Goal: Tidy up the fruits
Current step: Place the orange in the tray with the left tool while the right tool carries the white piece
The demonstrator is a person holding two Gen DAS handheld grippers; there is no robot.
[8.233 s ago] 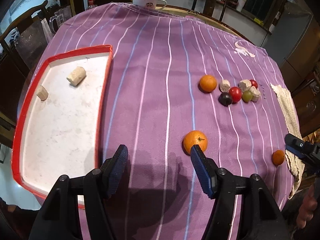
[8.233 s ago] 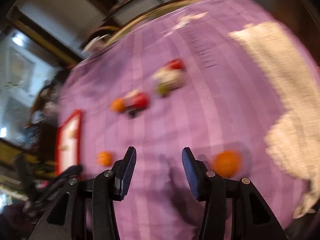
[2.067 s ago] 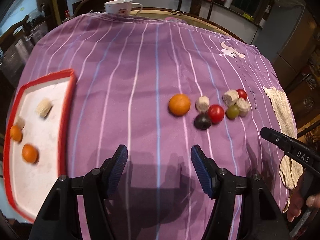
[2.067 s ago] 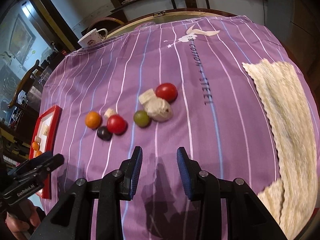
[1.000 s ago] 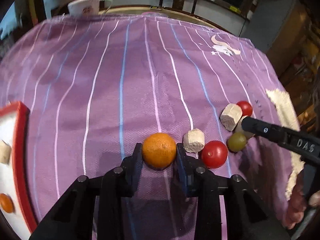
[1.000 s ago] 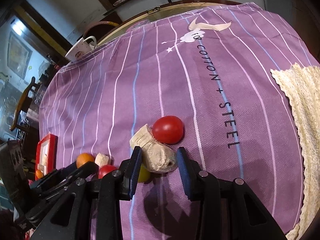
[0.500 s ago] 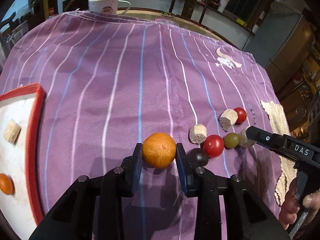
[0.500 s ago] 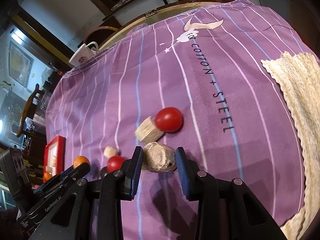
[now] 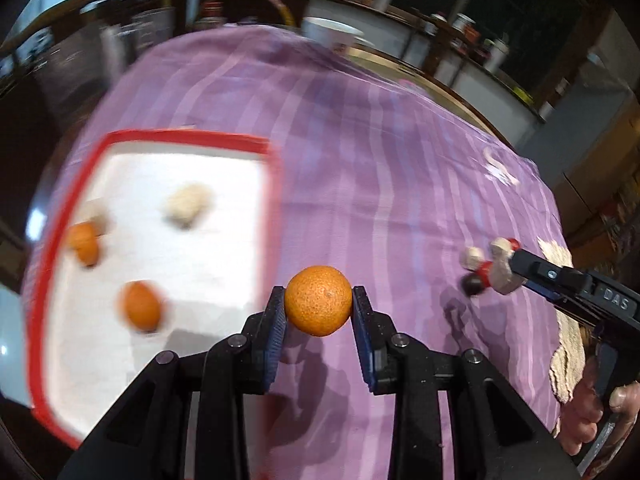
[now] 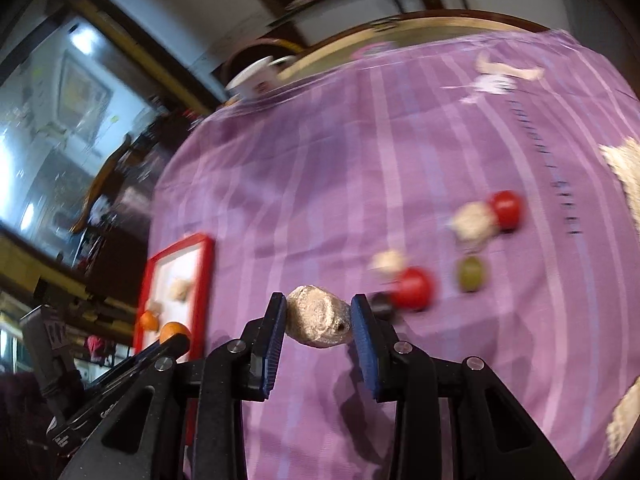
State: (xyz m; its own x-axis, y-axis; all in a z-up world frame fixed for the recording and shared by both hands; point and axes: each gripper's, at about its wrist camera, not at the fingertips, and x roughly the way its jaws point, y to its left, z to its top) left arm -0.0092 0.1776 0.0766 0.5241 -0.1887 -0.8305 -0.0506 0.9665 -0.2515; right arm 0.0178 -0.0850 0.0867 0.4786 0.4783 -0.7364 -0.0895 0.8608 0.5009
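Note:
My left gripper (image 9: 319,306) is shut on an orange (image 9: 319,300) and holds it above the purple striped cloth, just right of the red-rimmed white tray (image 9: 272,216). Two oranges (image 9: 141,306) and a pale lump (image 9: 185,205) lie in the tray. My right gripper (image 10: 319,316) is shut on a beige knobbly piece (image 10: 319,317), lifted off the cloth. Behind it lie a red fruit (image 10: 413,289), a dark fruit (image 10: 380,304), a green fruit (image 10: 471,273), another red fruit (image 10: 505,205) and pale chunks (image 10: 472,221). The right gripper (image 9: 516,276) also shows at the right of the left wrist view.
A white mug (image 9: 331,36) stands at the table's far edge. A cream knitted mat (image 10: 624,168) lies at the right side of the cloth. A chair (image 10: 108,176) and dark furniture surround the table. A hand (image 9: 592,412) holds the right gripper's handle.
Both grippers have lifted their loads and swung left towards the tray. The tray now fills the left of the left wrist view, and the fruit cluster has dropped back to the right.

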